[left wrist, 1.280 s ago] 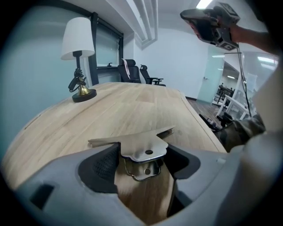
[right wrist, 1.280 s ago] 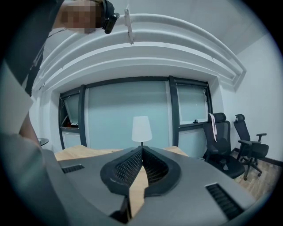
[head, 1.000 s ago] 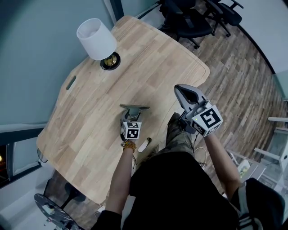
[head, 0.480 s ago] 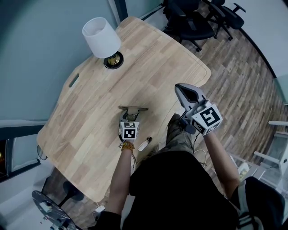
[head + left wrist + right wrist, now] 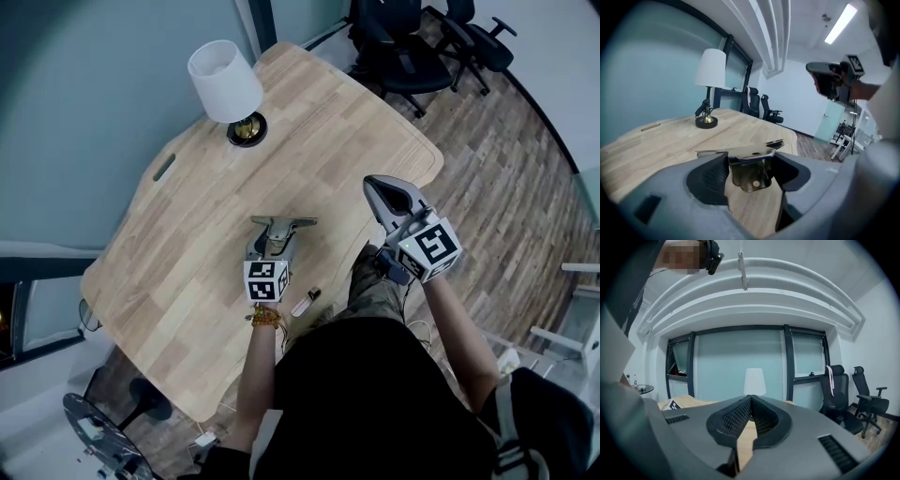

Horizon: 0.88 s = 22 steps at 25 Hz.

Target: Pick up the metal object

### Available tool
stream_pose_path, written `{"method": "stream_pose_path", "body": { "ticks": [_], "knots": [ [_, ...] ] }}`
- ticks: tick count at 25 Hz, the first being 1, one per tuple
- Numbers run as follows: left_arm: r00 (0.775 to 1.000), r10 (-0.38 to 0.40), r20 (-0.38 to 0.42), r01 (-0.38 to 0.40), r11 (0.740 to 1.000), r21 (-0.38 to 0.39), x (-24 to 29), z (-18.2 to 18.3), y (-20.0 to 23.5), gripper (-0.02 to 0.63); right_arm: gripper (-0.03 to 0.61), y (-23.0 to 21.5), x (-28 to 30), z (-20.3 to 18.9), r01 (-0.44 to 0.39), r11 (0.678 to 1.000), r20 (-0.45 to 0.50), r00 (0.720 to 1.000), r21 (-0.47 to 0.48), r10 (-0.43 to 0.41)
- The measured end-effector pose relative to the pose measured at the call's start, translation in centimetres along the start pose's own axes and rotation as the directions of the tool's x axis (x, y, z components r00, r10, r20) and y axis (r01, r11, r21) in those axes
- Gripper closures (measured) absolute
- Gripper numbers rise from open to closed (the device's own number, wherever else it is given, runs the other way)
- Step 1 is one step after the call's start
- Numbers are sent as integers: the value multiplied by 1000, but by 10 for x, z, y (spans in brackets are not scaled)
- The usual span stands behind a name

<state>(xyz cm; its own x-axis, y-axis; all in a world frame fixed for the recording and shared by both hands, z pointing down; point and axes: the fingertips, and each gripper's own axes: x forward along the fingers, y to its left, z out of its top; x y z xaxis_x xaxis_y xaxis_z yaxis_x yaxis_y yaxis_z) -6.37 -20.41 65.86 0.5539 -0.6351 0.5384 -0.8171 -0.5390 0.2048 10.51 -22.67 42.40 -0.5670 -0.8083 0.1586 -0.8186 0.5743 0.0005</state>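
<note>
While right gripper (image 5: 750, 401) rests jaws together, left gripper (image 5: 752, 165) jaws clamp metal object (image 5: 740, 152).

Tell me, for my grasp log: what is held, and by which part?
The left gripper clamps the metal object by its bracket under the flat plate; the right gripper is shut, empty.
</note>
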Motion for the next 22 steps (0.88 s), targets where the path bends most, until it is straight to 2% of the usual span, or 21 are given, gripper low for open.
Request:
{"method": "stream_pose_path", "body": {
  "ticks": [6,11,17,22],
  "knots": [
    [987,-36,158,26,998,66,-33,60,-18,322,578,15,3,3,-37,999,1,999,-12,37],
    [964,-18,265,-19,990,136,-69,109,-19,322,578,28,8,17,-59,998,50,997,15,58],
    [922,46,385,-118,979,165,-115,160,-18,322,578,40,9,31,-62,998,58,996,-22,63],
    [867,81,491,-198,961,191,-153,194,-20,322,578,59,13,47,-49,999,98,994,-17,51]
  ]
}}
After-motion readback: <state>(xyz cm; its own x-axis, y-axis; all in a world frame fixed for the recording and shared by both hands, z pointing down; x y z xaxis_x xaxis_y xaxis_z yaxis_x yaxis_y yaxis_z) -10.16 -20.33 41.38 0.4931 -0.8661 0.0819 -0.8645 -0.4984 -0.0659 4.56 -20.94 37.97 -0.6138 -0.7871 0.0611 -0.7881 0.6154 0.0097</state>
